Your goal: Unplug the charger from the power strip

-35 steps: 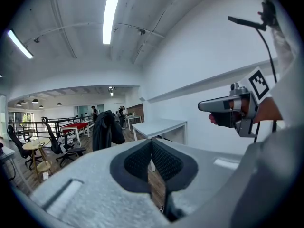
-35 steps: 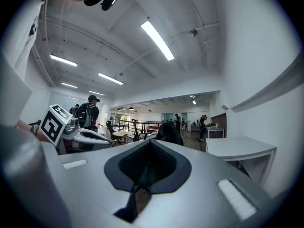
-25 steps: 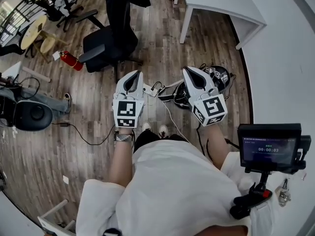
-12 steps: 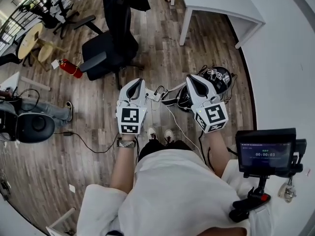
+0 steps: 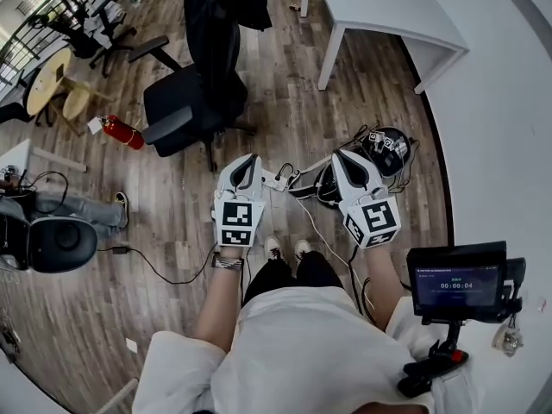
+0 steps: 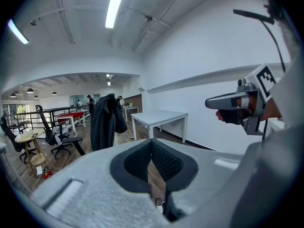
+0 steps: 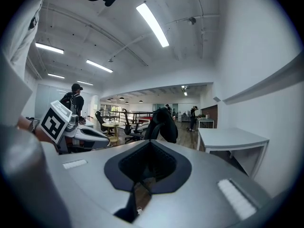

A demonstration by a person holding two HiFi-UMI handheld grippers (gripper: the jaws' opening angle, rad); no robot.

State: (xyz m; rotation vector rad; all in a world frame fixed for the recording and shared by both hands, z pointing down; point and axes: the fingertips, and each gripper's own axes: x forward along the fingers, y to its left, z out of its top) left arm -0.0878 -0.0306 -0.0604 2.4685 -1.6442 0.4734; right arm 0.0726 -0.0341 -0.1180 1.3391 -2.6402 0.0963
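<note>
A white power strip (image 5: pixel 277 180) lies on the wooden floor between the two gripper tips, with dark cables and a dark plug or charger (image 5: pixel 296 179) at its right end; I cannot make out the charger's shape. My left gripper (image 5: pixel 249 159) hangs just left of the strip, shut and empty, apart from it. My right gripper (image 5: pixel 341 156) is held to the right of the strip, over a dark bundle, also shut and empty. In the left gripper view the left gripper (image 6: pixel 152 147) shows its pads together, with a sliver of strip and cable (image 6: pixel 159 204) below.
A black office chair with a dark jacket (image 5: pixel 197 89) stands beyond the strip. A white table (image 5: pixel 379 11) is at the far right by the white wall. A black helmet-like object (image 5: pixel 388 145) and tangled cables lie right of the strip. A red fire extinguisher (image 5: pixel 121 132) lies at left.
Both grippers have sunk toward the floor and drifted a little right in the head view, staying shut. The strip now shows between their tips.
</note>
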